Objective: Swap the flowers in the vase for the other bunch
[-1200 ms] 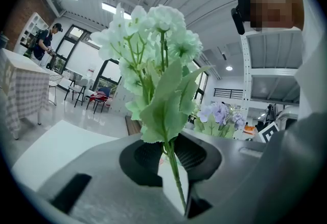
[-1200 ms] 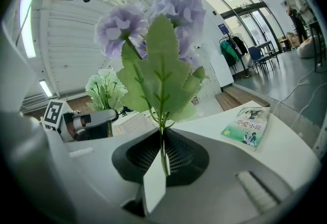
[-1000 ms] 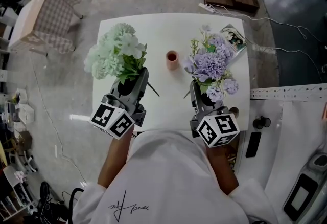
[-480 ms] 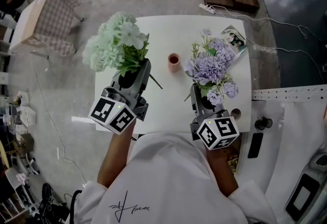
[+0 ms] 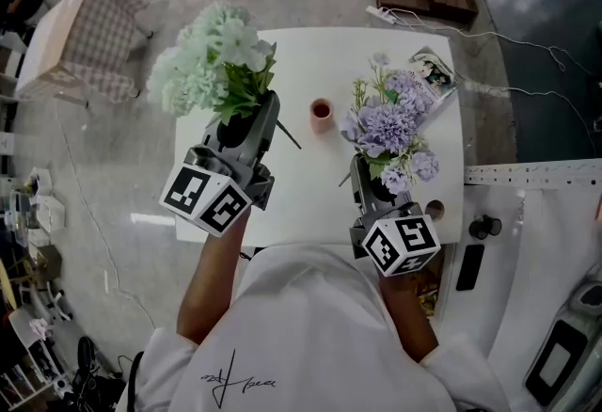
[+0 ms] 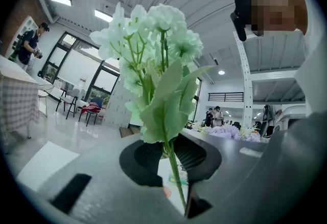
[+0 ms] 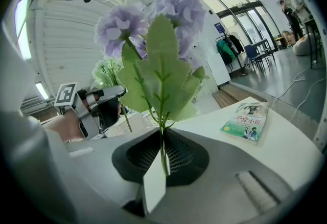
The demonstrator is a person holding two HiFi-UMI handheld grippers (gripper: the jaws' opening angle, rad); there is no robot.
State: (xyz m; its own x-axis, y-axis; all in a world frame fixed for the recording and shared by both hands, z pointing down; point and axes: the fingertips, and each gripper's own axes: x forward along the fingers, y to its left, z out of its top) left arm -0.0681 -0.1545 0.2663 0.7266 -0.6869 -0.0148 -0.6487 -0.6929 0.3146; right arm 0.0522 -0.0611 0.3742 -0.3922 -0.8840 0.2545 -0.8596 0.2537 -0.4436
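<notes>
My left gripper [image 5: 246, 133] is shut on the stems of a pale green flower bunch [image 5: 209, 62], held above the white table's [image 5: 310, 184] left edge; in the left gripper view the green bunch [image 6: 153, 64] rises from my left gripper [image 6: 171, 161]. A purple flower bunch [image 5: 386, 123] stands upright over the table's right half, with my right gripper [image 5: 369, 177] shut on its stems. The right gripper view has the purple bunch [image 7: 153, 44] rising from my right gripper [image 7: 162, 159], with the left gripper [image 7: 97, 105] beyond. A small pink vase [image 5: 322, 113] stands empty at the table's middle.
A booklet [image 5: 428, 70] lies at the table's far right corner, seen also as the booklet [image 7: 247, 120]. A cable [image 5: 499, 39] trails over the floor beyond. A checked table [image 5: 89, 34] stands at the far left. A dark phone [image 5: 467, 266] lies on the surface to my right.
My left gripper has lifted the green bunch up and away from me, toward the table's far left. The right gripper and purple bunch have stayed put.
</notes>
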